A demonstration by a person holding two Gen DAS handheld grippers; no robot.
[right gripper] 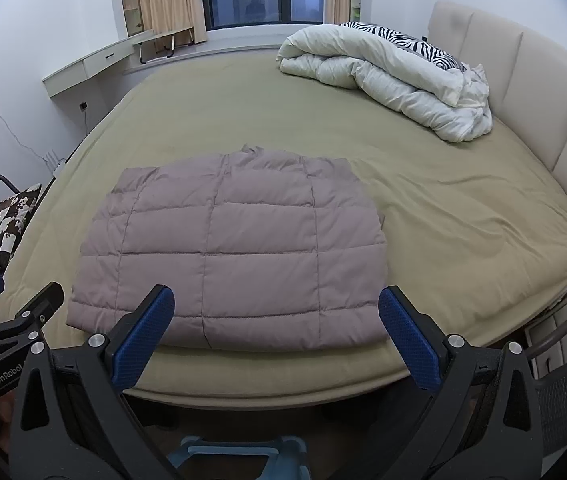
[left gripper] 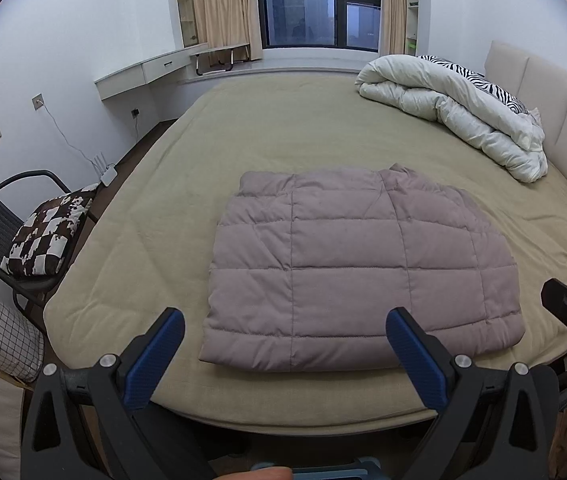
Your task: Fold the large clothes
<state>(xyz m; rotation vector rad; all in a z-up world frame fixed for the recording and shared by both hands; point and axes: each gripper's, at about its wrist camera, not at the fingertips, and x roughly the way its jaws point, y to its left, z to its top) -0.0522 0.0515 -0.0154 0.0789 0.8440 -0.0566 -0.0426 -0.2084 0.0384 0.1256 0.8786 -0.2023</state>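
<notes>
Folded quilted jacket (left gripper: 359,268) lies on the bed (left gripper: 275,132); left tool (left gripper: 285,354) and right tool (right gripper: 276,334) both released.

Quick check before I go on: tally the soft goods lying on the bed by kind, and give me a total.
Quilted mauve jacket, folded, near the front edge: 1
White duvet, bunched by the headboard: 1
Zebra-print pillow, partly hidden behind the duvet: 1
Total: 3
</notes>
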